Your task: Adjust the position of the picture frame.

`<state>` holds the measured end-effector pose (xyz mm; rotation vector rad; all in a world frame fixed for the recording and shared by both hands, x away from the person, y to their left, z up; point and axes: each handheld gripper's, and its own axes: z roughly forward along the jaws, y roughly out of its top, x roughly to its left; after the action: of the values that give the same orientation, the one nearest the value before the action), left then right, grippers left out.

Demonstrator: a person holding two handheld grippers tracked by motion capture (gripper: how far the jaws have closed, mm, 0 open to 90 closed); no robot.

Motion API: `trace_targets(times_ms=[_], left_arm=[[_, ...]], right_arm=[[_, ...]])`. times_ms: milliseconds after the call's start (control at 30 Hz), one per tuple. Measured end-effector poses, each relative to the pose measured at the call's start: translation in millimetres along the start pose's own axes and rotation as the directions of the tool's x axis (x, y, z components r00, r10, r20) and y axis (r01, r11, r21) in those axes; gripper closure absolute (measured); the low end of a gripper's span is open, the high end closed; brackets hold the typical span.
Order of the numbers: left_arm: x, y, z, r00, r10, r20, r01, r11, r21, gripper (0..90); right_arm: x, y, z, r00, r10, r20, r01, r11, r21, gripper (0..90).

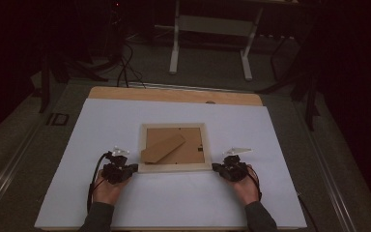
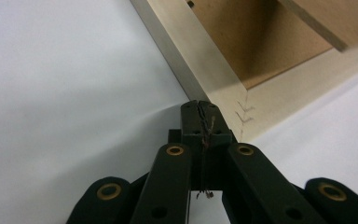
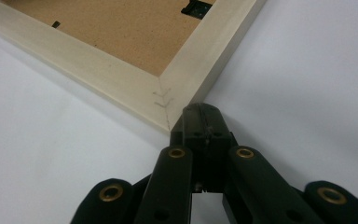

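Pressing closed jaws against the frame's point(image 1: 174, 167) two near corners, the left gripper point(image 1: 131, 168) and right gripper point(image 1: 216, 167) are bracketing it mid-mat point(image 1: 101, 125), face down, backing not yet opened.

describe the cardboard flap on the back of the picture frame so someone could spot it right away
On the white sheet covering the table, a pale wooden picture frame lies face down between the two grippers. On its brown backing board sits the stand flap, a slanted cardboard strip, the one piece that crosses the back at an angle.
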<state>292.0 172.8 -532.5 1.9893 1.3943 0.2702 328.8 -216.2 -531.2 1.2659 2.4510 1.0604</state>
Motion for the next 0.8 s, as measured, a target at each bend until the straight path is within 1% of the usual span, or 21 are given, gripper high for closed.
trace_targets(times_ms=[33, 67, 100, 167, 200, 300, 333, 500, 533, 633, 733, 800], left_arm=[[0.0, 0.0, 0.0, 1.0, 0.0, 0.0, 0.0, 1.0, 0.0, 90.0], [-2.6, 0.4, 0.2, 0.9998, 0.002, -0.021, -0.002, 1.0, 0.0, 90.0], [-5.6, 0.9, 1.0, 0.9988, 0.017, -0.045, -0.017, 0.9999, -0.003, 90.0], [-9.4, 1.9, 2.2, 0.9965, 0.046, -0.07, -0.046, 0.9989, -0.002, 90.0], [-10.3, 2.6, 3.2, 0.9963, 0.049, -0.07, -0.049, 0.9988, -0.004, 90.0], [-11.4, 4.0, 5.2, 0.9961, 0.051, -0.072, -0.052, 0.9986, -0.008, 90.0], [-13.6, 5.8, 7.9, 0.9955, 0.056, -0.077, -0.057, 0.9983, -0.015, 90.0], [-16.3, 8.8, 12.9, 0.9957, 0.059, -0.072, -0.061, 0.9977, -0.027, 90.0], [-16.8, 9.9, 14.9, 0.9966, 0.054, -0.062, -0.056, 0.9978, -0.036, 90.0], [-17.8, 10.6, 16.4, 0.9967, 0.055, -0.059, -0.058, 0.9975, -0.039, 90.0], [-19.7, 11.1, 18.0, 0.9972, 0.054, -0.051, -0.056, 0.9974, -0.045, 90.0], [-22.9, 11.4, 19.6, 0.9969, 0.064, -0.047, -0.066, 0.9967, -0.047, 90.0]], right_arm=[[0.0, -0.3, -0.1, 1.0, 0.002, 0.0, -0.002, 1.0, -0.001, 90.0], [-0.2, -0.3, -0.1, 1.0, 0.001, -0.001, -0.001, 1.0, -0.001, 90.0], [-0.4, -0.3, -0.1, 1.0, 0.002, -0.002, -0.002, 1.0, -0.001, 90.0], [-1.8, -0.5, -0.5, 0.9999, 0.012, -0.009, -0.012, 1.0, 0.0, 90.0], [-2.9, -1.0, -1.2, 0.9996, 0.024, -0.013, -0.024, 1.0, 0.0, 90.0], [-4.4, -2.7, -3.5, 0.9996, 0.028, -0.007, -0.028, 1.0, 0.002, 90.0], [-4.5, -3.5, -4.6, 0.9995, 0.031, -0.004, -0.031, 1.0, 0.003, 90.0], [-7.4, -7.6, -9.3, 0.9991, 0.042, 0.002, -0.042, 0.999, 0.005, 90.0], [-9.8, -9.3, -10.9, 0.9987, 0.052, 0.001, -0.052, 0.999, 0.001, 90.0], [-11.1, -10.1, -11.8, 0.9985, 0.055, 0.003, -0.055, 0.999, 0.0, 90.0], [-13.3, -11.3, -13.4, 0.9979, 0.063, 0.018, -0.063, 0.998, -0.005, 90.0], [-15.2, -11.9, -14.2, 0.9973, 0.069, 0.025, -0.069, 0.998, -0.009, 90.0]])
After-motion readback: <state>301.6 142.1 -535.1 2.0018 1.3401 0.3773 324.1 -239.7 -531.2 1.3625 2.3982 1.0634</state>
